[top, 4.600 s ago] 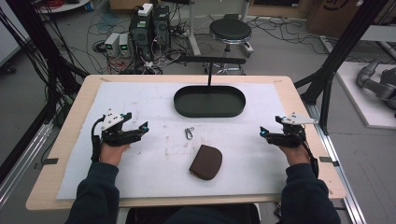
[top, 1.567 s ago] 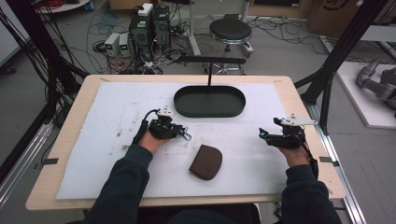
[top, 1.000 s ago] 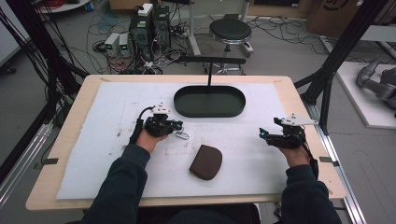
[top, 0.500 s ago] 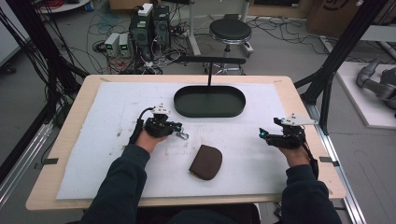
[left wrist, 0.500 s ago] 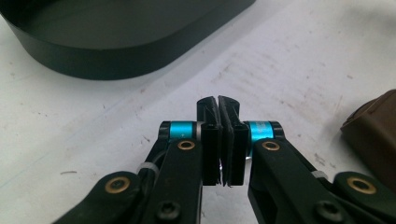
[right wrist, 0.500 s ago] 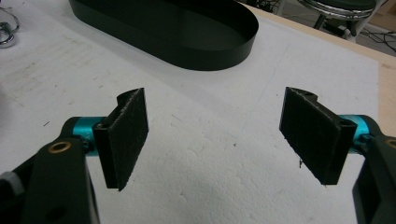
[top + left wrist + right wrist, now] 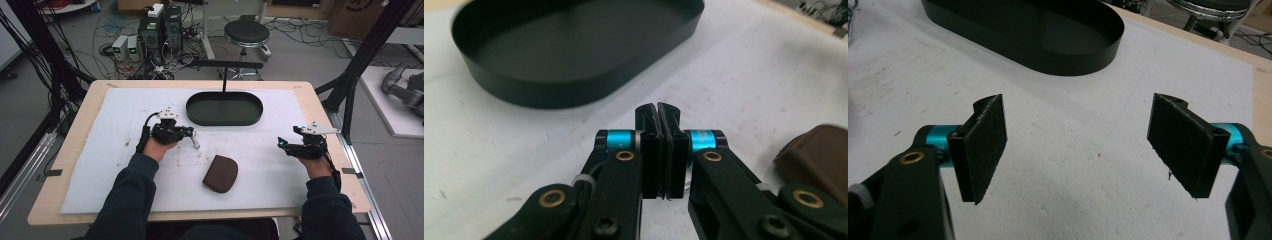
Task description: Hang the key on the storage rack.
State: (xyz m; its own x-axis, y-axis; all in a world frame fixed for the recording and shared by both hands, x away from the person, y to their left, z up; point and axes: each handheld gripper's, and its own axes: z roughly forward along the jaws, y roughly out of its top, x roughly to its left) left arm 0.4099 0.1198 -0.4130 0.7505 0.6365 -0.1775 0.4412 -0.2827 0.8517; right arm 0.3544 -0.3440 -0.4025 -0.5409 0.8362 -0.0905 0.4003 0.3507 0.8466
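1. Lifted off the mat since a few seconds back, the clip (image 7: 195, 142) is hanging from the left gripper (image 7: 189, 132), which is clenching it just below the tray (image 7: 224, 108).
2. Right gripper (image 7: 1078, 145) is resting with its jaws wide apart, well away.
3. Pouch (image 7: 220, 173) is lying between the hands.

Dark navy sleeves are worn on both forearms. Each gripper – left gripper (image 7: 658, 117), right gripper (image 7: 1078, 145) – is built of black jaws with brass-coloured rivets, blue anodised collars, rough black pads (image 7: 985, 142) and a trailing black cable – a white zip tie is seen on each
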